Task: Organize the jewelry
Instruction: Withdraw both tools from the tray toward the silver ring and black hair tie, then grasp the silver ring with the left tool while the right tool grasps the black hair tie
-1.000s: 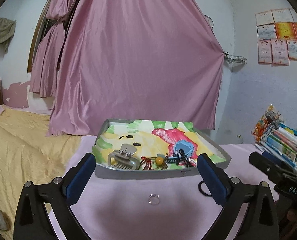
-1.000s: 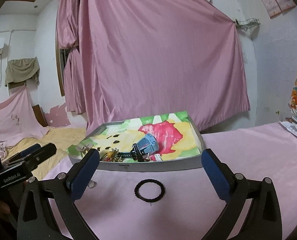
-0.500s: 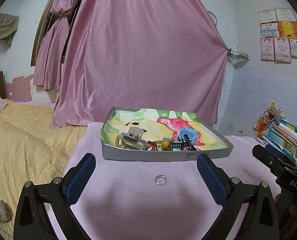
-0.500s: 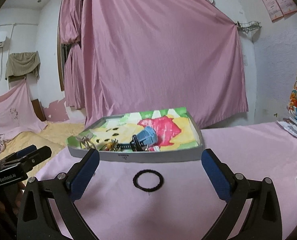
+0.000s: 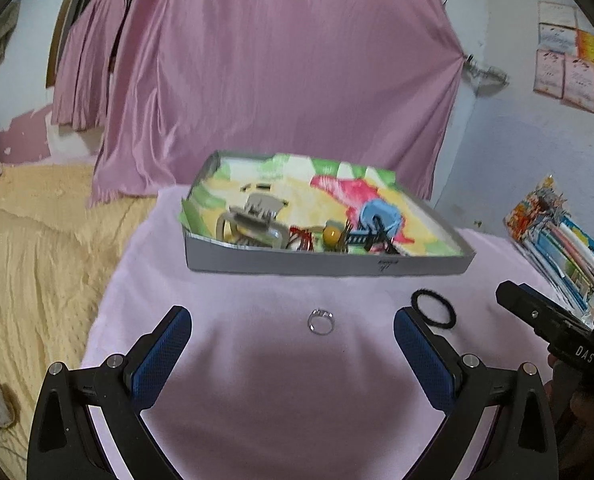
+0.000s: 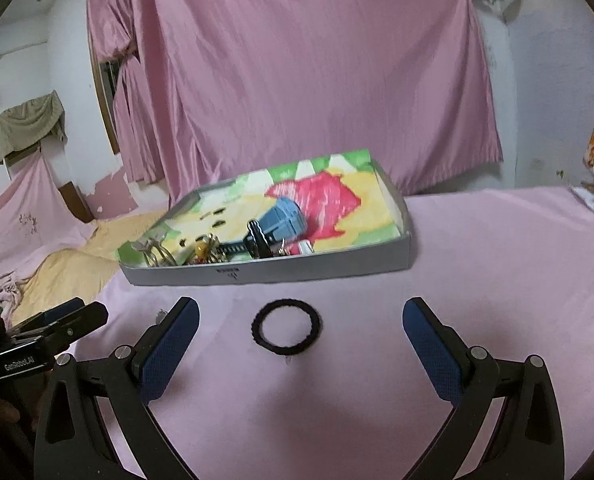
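Observation:
A small silver ring lies on the pink cloth just ahead of my open, empty left gripper. A black hair tie lies to its right; in the right wrist view the hair tie sits just ahead of my open, empty right gripper. Behind both stands a grey tray lined with colourful paper; it holds a beige hair claw, red cords, an orange bead and a blue watch. The tray also shows in the right wrist view.
A pink curtain hangs behind the table. A stack of books lies at the right. A yellow bedspread lies to the left. The other gripper shows at each view's edge.
Both grippers have drawn back and tilted down; the ring and hair tie now sit nearer the fingers and the tray is seen from higher. Both jaws stay open.

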{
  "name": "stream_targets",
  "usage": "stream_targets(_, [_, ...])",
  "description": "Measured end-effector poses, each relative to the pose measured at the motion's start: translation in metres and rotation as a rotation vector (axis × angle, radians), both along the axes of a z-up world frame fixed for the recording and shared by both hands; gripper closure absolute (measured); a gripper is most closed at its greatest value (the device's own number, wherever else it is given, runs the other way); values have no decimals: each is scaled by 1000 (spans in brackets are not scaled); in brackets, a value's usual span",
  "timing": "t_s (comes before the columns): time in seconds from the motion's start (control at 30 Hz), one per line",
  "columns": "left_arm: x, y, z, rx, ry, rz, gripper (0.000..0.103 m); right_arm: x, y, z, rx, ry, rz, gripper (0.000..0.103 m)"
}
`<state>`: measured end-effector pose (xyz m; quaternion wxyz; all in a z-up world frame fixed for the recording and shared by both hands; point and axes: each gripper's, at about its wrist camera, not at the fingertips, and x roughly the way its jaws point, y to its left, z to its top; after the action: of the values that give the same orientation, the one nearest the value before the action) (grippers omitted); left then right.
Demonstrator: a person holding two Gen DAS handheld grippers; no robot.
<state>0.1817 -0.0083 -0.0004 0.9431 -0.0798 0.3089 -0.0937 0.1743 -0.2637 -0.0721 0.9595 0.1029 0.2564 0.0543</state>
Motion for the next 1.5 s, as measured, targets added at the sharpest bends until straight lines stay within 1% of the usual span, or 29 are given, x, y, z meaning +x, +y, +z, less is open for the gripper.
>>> stream_targets(0.1, [8,-1,-5,4,38,-1,1,12,-1,-5,-2,53,0,3])
stream_targets(0.17, [12,-3,-6,12,57,-2,1,18,-1,-9,-5,83,1,6])
stream_targets(0.2, [15,-4,-7,17,67,-4,2,20,-1,-10,-4,93,1,14])
stream_targets(0.23, [17,-5,-8,19,74,-8,3,23,0,-11,-2,104,3,25])
stream_targets(0.27, [18,-6,-8,21,80,-13,4,26,1,-13,0,120,6,29])
stream_targets(0.33, [23,-9,-10,29,98,-26,16,32,3,-16,-2,145,12,31])
stream_targets(0.37, [25,-11,-11,33,109,-32,18,34,3,-17,-2,152,13,32])
stream_targets(0.43, [30,-13,-13,33,129,-46,29,39,6,-19,-2,172,26,43])
stream_targets(0.47, [32,-14,-14,31,139,-54,31,42,7,-20,-5,182,30,45])
stream_targets(0.63, [41,-20,-19,37,175,-74,54,52,12,-27,-19,230,44,67])
stream_targets(0.67, [44,-21,-21,36,188,-73,56,54,13,-29,-11,243,53,69])
stream_targets(0.73, [47,-22,-24,26,202,-79,64,56,15,-31,-12,255,54,72])
stream_targets(0.87, [49,-25,-25,42,206,-75,69,58,19,-31,-43,262,45,73])
stream_targets(1.03, [51,-29,-25,86,212,-71,80,58,27,-28,-121,273,20,77])
stream_targets(1.07, [52,-30,-25,88,217,-76,81,57,27,-28,-129,274,18,77])
stream_targets(1.13, [52,-33,-25,108,216,-76,84,57,27,-27,-134,276,13,83])
stream_targets(1.33, [51,-40,-25,156,218,-90,92,56,25,-27,-134,275,16,83])
stream_targets(1.47, [52,-43,-24,165,216,-105,96,56,27,-27,-148,276,37,83])
stream_targets(1.5, [51,-43,-24,166,215,-105,96,56,27,-27,-146,275,38,85])
